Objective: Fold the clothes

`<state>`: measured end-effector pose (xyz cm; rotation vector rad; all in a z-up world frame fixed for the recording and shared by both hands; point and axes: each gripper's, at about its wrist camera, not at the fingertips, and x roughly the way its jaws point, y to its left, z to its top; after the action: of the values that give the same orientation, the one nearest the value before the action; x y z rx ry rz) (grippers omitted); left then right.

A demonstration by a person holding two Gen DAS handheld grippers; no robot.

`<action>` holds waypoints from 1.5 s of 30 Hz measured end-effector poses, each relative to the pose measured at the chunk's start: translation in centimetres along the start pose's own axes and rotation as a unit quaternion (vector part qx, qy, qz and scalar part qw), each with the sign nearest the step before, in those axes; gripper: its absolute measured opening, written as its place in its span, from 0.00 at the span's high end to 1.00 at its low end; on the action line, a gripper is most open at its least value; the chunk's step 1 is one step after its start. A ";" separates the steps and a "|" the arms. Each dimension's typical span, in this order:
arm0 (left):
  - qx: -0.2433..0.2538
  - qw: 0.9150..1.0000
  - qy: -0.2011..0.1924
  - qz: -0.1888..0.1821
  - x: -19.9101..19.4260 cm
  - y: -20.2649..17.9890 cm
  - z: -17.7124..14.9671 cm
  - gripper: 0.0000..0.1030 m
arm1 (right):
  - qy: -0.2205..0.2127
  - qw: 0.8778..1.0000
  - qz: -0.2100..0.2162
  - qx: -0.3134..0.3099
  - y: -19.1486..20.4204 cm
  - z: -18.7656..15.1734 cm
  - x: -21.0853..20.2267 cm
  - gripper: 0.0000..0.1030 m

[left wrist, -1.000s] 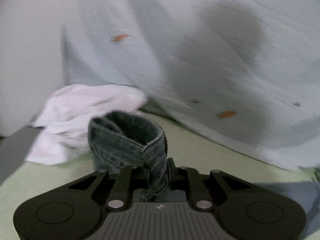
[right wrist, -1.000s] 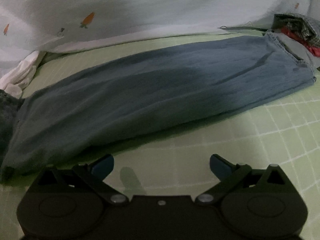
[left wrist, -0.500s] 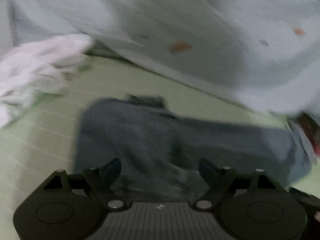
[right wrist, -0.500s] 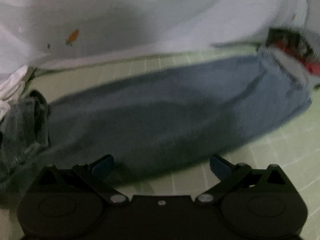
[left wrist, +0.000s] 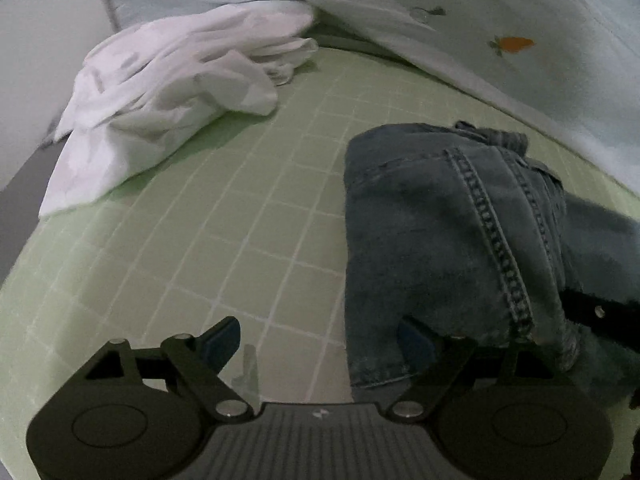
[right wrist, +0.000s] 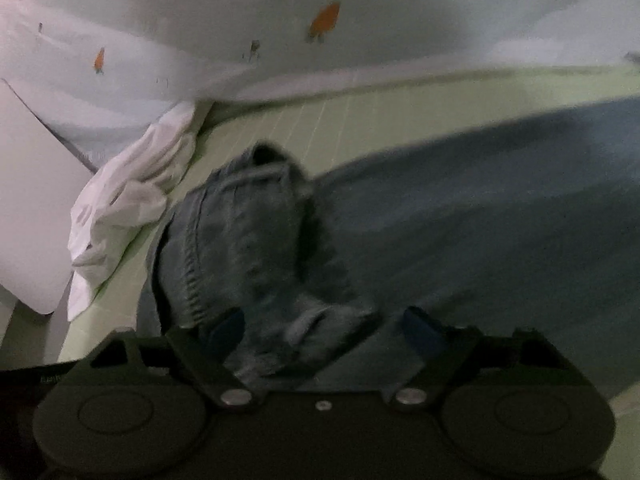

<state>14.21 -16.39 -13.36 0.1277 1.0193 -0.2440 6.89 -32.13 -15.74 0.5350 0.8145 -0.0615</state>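
Left gripper (left wrist: pixel 318 342): jaws, clenched on the jeans (left wrist: pixel 448 240) a second ago, opening, garment released at 2 o'clock on the green checked bed sheet (left wrist: pixel 224 216). Right gripper (right wrist: pixel 322 330): jaws closing around bunched denim, ungripped; next fold pending

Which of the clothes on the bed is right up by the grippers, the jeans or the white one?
The jeans: their blue denim reaches both grippers' fingers. The crumpled white garment lies farther off, beside the carrot-print quilt.
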 end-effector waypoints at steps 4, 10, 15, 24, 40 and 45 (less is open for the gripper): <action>0.013 1.000 0.001 -0.013 0.4 0.1 0.0 0.12 | -0.017 1.000 0.008 -0.011 1.5 -0.6 0.0 0.51; 0.034 0.999 -0.016 -0.021 0.2 -0.7 0.3 0.13 | -0.121 0.992 -0.022 -0.033 2.4 -0.1 -6.6 0.93; 0.063 0.997 -0.013 -0.045 0.3 -2.9 -0.5 0.12 | -0.114 0.988 -0.087 -0.054 0.7 -1.7 -7.9 0.93; 0.090 0.996 -0.002 -0.015 -0.2 -4.8 -0.8 0.08 | -0.054 0.986 -0.152 -0.040 -2.2 -2.9 -6.5 0.71; 0.129 0.991 0.003 -0.036 0.3 -13.2 -0.6 0.02 | -0.070 0.954 -0.265 0.118 -18.3 -4.9 -14.5 0.05; 0.130 0.991 0.016 -0.005 0.9 -14.1 -0.4 0.00 | -0.125 0.944 -0.260 0.161 -23.8 -3.6 -16.0 0.01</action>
<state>10.69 -30.02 -14.23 0.3639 1.0179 -0.3844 -12.65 -53.43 -16.73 0.5915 0.6799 -0.7480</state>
